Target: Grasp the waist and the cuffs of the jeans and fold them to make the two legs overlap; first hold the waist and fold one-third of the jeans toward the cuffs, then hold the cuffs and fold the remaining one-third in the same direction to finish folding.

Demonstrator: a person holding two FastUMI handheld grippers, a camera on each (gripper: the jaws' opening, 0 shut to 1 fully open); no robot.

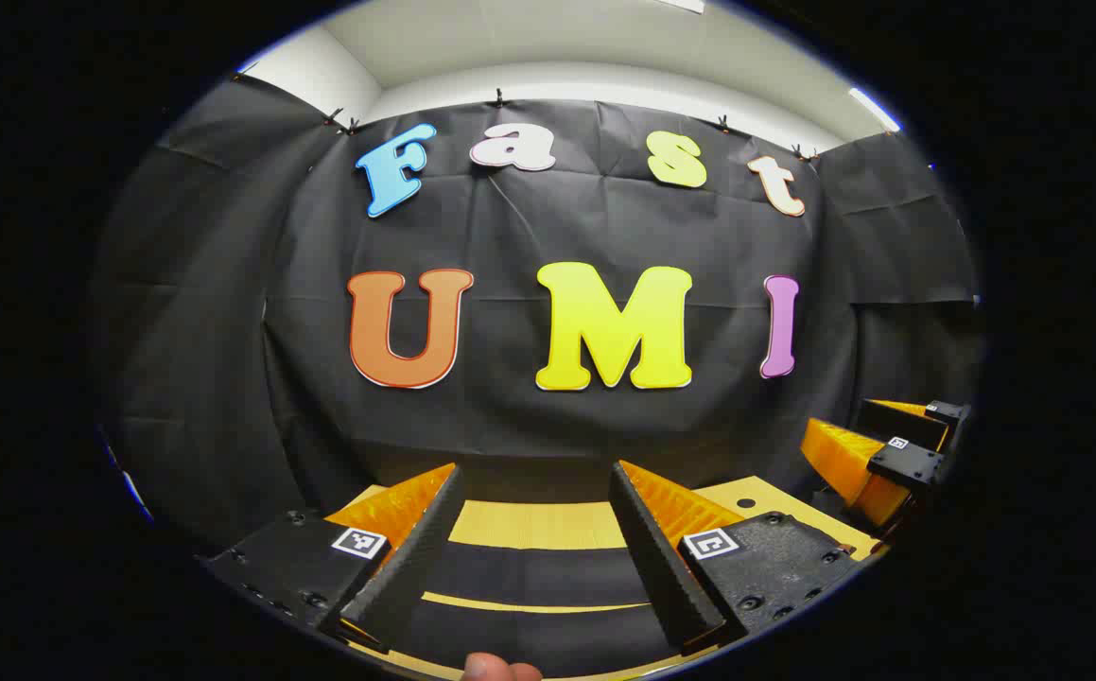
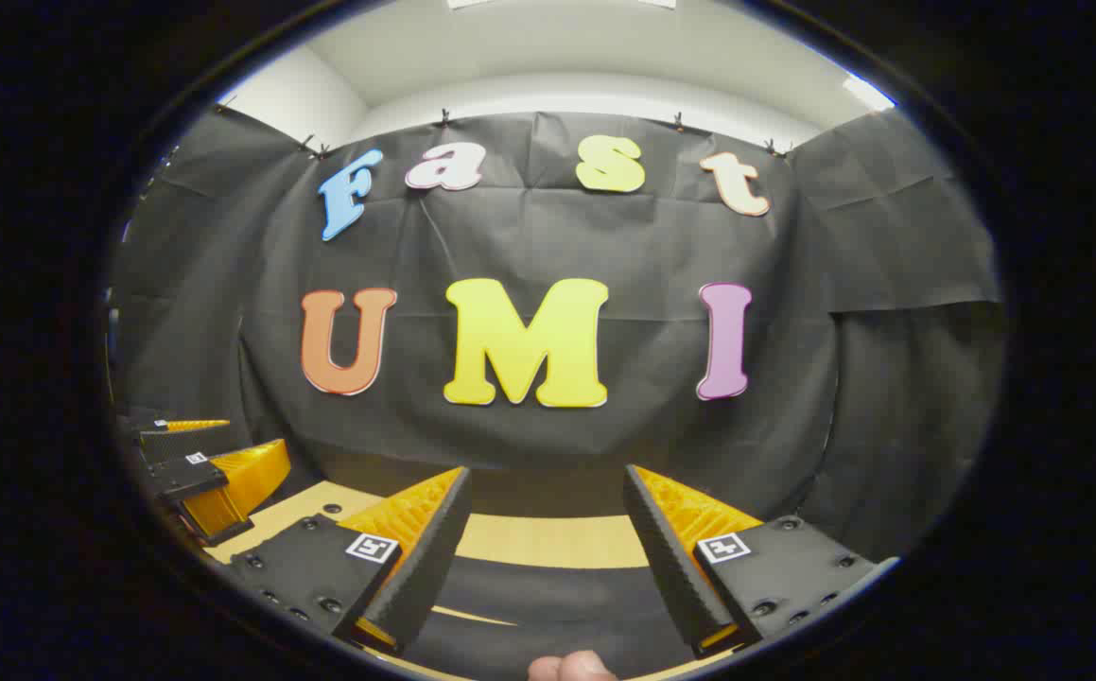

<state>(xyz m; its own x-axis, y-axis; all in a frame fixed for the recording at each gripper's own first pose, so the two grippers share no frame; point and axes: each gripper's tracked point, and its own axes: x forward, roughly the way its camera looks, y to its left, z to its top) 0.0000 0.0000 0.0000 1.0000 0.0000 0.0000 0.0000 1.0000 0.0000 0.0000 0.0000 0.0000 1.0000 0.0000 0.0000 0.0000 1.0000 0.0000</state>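
Both my left gripper (image 1: 533, 530) and right gripper (image 2: 548, 534) gape empty over the bench (image 1: 533, 525); dark jeans (image 1: 529, 577) lie at 6 o'clock below them, likely soft, weighty and limp, so I'd pinch the thick waist hem.

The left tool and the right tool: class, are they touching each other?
Apart. In the left gripper view, the right tool is off to the side, with bare table showing between it and the left tool.
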